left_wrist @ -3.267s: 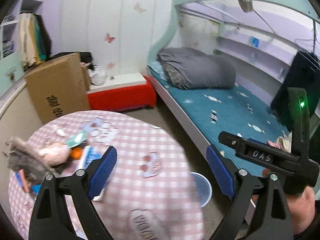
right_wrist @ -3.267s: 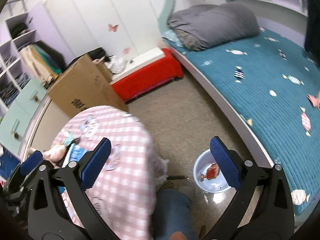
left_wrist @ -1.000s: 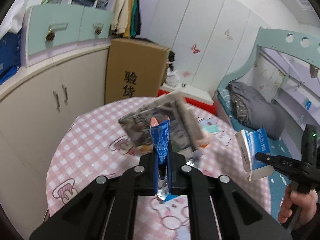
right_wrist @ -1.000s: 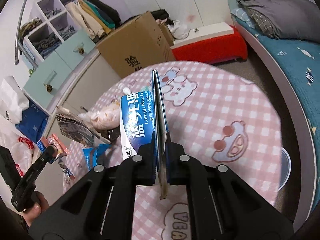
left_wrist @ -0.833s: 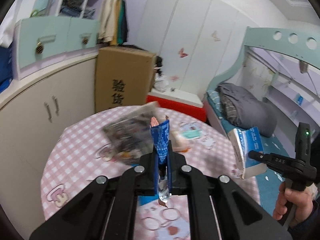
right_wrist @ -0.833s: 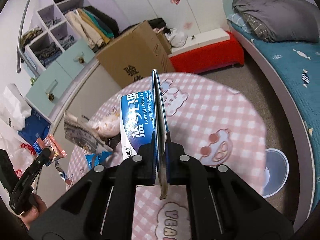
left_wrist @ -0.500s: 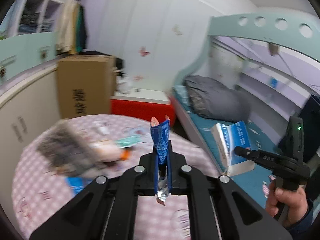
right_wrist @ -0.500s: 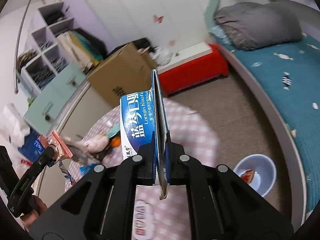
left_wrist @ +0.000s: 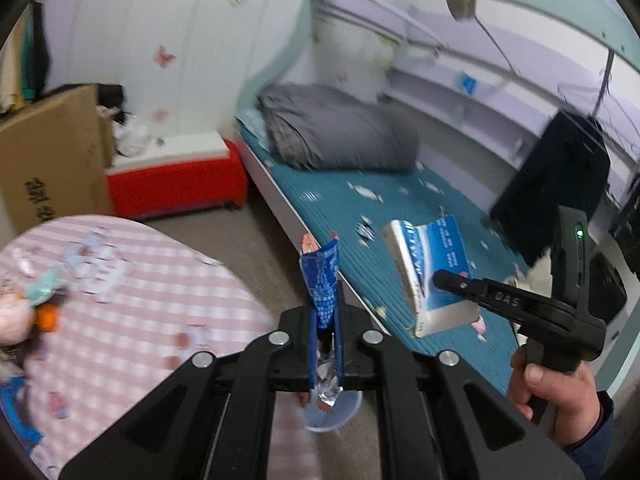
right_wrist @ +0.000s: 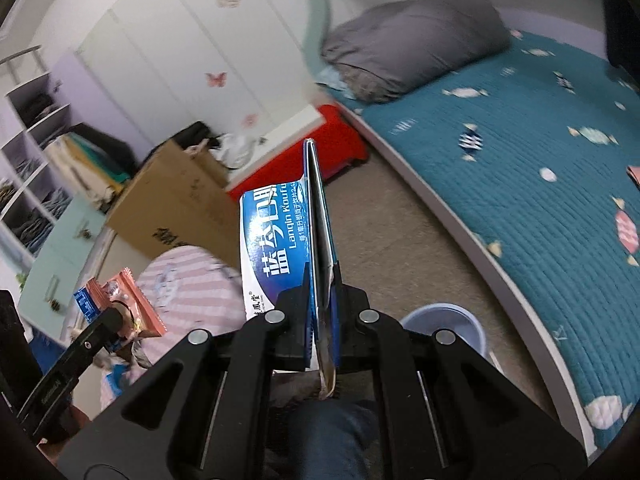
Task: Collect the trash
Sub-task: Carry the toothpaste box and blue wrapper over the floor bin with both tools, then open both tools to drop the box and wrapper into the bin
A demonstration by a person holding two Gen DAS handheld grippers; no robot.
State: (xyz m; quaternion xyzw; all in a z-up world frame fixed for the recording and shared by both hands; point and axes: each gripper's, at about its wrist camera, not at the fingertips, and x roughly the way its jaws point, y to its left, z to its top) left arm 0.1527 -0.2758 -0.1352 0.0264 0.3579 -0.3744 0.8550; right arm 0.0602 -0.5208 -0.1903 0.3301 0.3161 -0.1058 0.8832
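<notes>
My left gripper (left_wrist: 325, 320) is shut on a blue and pink snack wrapper (left_wrist: 322, 280), held upright past the table's right edge. The wrapper also shows in the right wrist view (right_wrist: 120, 304). My right gripper (right_wrist: 322, 300) is shut on a flattened blue and white box (right_wrist: 280, 240), which also shows in the left wrist view (left_wrist: 430, 272) to the right of my left gripper. A pale blue plastic bin stands on the floor, partly hidden behind the left gripper (left_wrist: 332, 416) and just right of the right gripper (right_wrist: 448, 328).
A round table with a pink checked cloth (left_wrist: 140, 300) holds more litter at its left side (left_wrist: 36, 312). A bed with a teal cover (right_wrist: 520, 160) runs along the right. A cardboard box (right_wrist: 172, 208) and a red chest (left_wrist: 176, 184) stand behind the table.
Both grippers have swung right, away from the table top and towards the floor by the bed, each still holding its piece. The bin has come into view under them.
</notes>
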